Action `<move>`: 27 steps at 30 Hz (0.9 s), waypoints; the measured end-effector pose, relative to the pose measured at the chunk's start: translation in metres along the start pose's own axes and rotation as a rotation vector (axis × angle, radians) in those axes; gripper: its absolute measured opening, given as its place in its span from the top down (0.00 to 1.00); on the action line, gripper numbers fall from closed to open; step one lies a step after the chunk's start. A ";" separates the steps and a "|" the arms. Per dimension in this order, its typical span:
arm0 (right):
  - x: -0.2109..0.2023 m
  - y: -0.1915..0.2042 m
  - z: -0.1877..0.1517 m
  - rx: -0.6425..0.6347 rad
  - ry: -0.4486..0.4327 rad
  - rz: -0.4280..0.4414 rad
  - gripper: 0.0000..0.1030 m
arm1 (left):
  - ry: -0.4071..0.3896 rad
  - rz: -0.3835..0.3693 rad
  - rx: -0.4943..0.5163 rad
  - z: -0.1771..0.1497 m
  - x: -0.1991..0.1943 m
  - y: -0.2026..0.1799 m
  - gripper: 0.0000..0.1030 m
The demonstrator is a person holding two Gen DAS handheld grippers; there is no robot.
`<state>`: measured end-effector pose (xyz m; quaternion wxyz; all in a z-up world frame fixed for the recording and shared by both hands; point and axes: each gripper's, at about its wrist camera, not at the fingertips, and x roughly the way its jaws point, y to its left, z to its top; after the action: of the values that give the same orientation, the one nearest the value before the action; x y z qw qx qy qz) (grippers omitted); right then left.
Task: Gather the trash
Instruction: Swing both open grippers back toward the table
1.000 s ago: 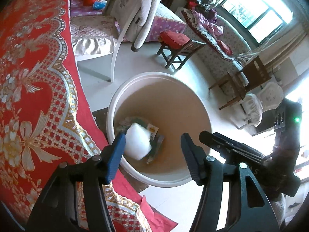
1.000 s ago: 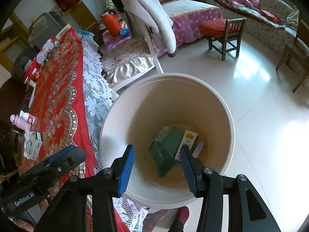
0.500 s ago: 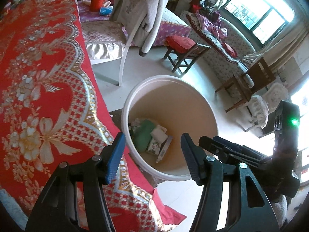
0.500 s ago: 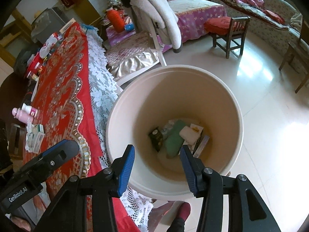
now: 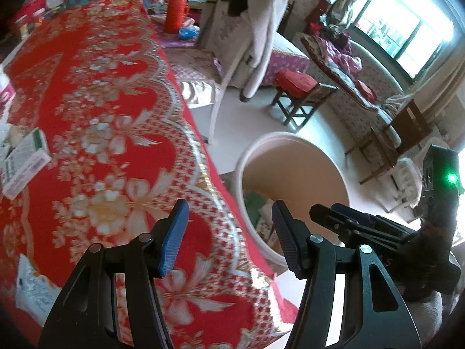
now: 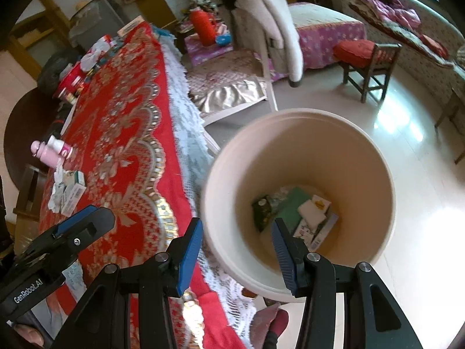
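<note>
A cream round bin (image 6: 377,157) stands on the floor beside the table; it also shows in the left wrist view (image 5: 290,142). Inside lie a green packet (image 6: 290,203), a white pad (image 6: 312,213) and small cartons. My left gripper (image 5: 229,232) is open and empty over the edge of the red tablecloth (image 5: 96,93). My right gripper (image 6: 237,241) is open and empty above the bin's near rim. On the table lie a white-green box (image 5: 24,161), a white wrapper (image 5: 32,290) and crumpled paper with boxes (image 6: 66,189).
A pink-white bottle (image 6: 51,151) and clutter (image 6: 84,67) sit at the table's far end. A white chair with a draped coat (image 5: 250,23), a wooden stool with a red cushion (image 5: 299,87) and a sofa (image 5: 357,78) stand beyond the bin.
Both grippers have swung left, from over the bin toward the table. The white pad that was falling between my left fingers now lies in the bin.
</note>
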<state>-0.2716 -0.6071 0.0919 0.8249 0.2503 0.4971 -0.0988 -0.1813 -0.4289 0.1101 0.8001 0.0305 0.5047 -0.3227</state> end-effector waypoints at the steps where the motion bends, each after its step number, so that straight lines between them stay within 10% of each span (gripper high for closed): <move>1: 0.001 0.005 0.001 -0.010 0.000 0.004 0.54 | -0.005 0.008 -0.007 -0.001 -0.003 0.004 0.44; 27: 0.056 0.171 -0.018 -0.333 0.173 0.224 0.44 | -0.064 0.223 -0.330 -0.043 -0.089 0.187 0.44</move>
<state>-0.1879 -0.4470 0.0902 0.8148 0.1721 0.5447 0.0988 -0.1379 -0.2223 0.1107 0.8408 -0.0556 0.5185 -0.1457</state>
